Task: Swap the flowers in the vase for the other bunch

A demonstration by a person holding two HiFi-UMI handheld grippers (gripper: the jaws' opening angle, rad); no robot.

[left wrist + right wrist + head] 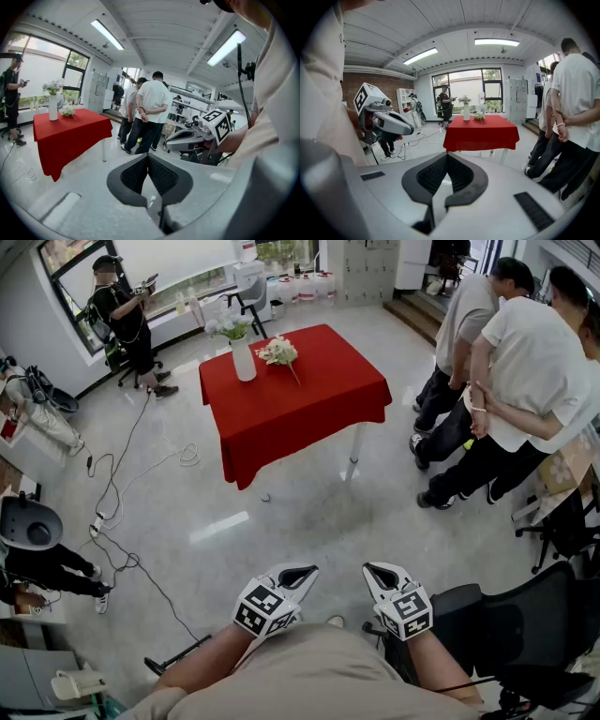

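We are holding left gripper (pixel 305 570) and right gripper (pixel 375 568) with jaws together, empty; well apart, on the red table (pixel 300 404), a white vase (pixel 244 360) is standing beside a loose bunch (pixel 278 352) — perhaps touching.

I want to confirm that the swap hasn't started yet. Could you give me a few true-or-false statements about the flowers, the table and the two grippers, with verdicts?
1. The white vase stands on the red table with flowers in it. True.
2. The other bunch lies on the floor. False: it lies on the table, beside the vase.
3. The left gripper holds a flower stem. False: its jaws are together with nothing between them.
4. The right gripper has its jaws together and empty. True.
5. Both grippers hover over the table. False: they are close to the person's lap, well short of the table.
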